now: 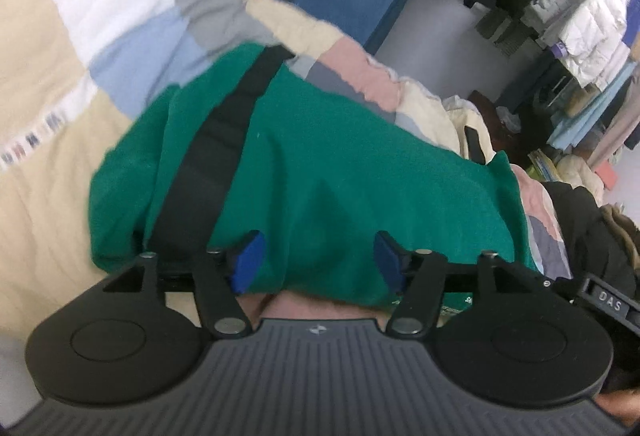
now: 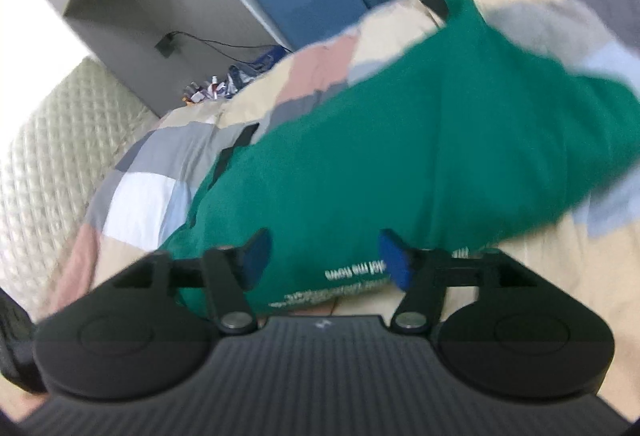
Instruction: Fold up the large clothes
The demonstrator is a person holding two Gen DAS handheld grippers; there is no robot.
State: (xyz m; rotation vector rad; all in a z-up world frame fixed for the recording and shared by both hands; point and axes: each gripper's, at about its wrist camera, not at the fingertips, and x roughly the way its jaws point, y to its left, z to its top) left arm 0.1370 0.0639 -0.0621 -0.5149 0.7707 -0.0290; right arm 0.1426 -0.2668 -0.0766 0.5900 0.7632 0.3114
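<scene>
**Currently: both grippers spread over the near hem of the green garment**

Largest first, the patchwork quilt [image 1: 60, 84] covers the bed and fills the upper left of the left wrist view and the upper right of the right wrist view. On it lies the green garment [image 1: 328, 172], partly folded, with a black stripe [image 1: 224, 140] running from the lower left toward the upper centre of the left wrist view. Its long axis runs diagonally across both frames, from lower left to upper right in the right wrist view [image 2: 420, 140].

White printed lettering [image 2: 352, 272] marks the near hem, which sits at the bottom centre of the right wrist view.

The left gripper [image 1: 316, 260] has its blue pads wide apart with nothing pinched; green cloth lies directly beyond and beneath them. The right gripper [image 2: 326, 258] is likewise spread, gripping nothing, with the lettered hem between and just behind the pads.

Judgement: both grippers are equally close to the garment, each at the near edge. The next grasp probably calls for a short forward reach.
</scene>
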